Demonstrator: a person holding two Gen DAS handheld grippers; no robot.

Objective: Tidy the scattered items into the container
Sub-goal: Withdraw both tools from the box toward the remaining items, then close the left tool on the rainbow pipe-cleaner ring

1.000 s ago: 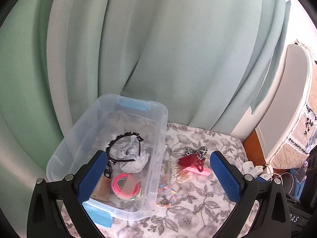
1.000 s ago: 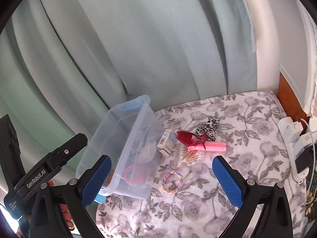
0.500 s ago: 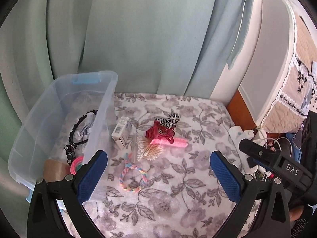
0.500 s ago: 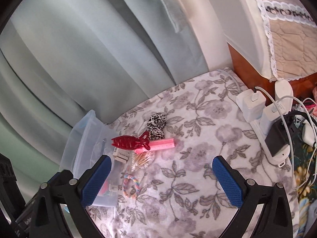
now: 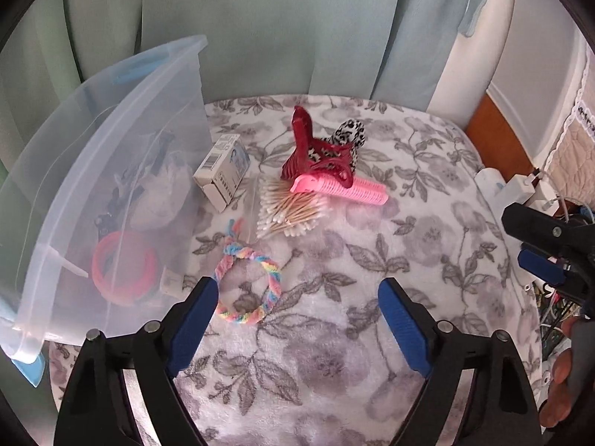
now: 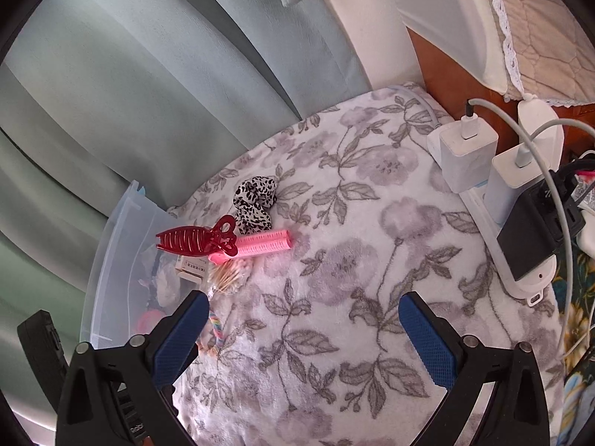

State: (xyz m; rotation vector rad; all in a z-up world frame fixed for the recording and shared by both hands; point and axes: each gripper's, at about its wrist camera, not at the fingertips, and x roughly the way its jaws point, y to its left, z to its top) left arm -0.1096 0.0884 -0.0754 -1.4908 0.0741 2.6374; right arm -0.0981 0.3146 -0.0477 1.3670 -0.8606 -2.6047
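Left gripper (image 5: pixel 297 319) hovers empty, jaws narrowing, over the rainbow braided ring (image 5: pixel 247 284) lying just beside the clear container (image 5: pixel 111 119). Best to straddle one side of the ring, pinch firmly, then lift over the wall; right gripper (image 6: pixel 301 334) waits unclenched and empty.

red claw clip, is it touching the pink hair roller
Touching. In the left wrist view the red claw clip rests on the near end of the pink hair roller, its loops overlapping it; the right wrist view shows the same overlap.

Two wrist views, steeply downward, close — shared red hair claw (image 5: pixel 305 148).
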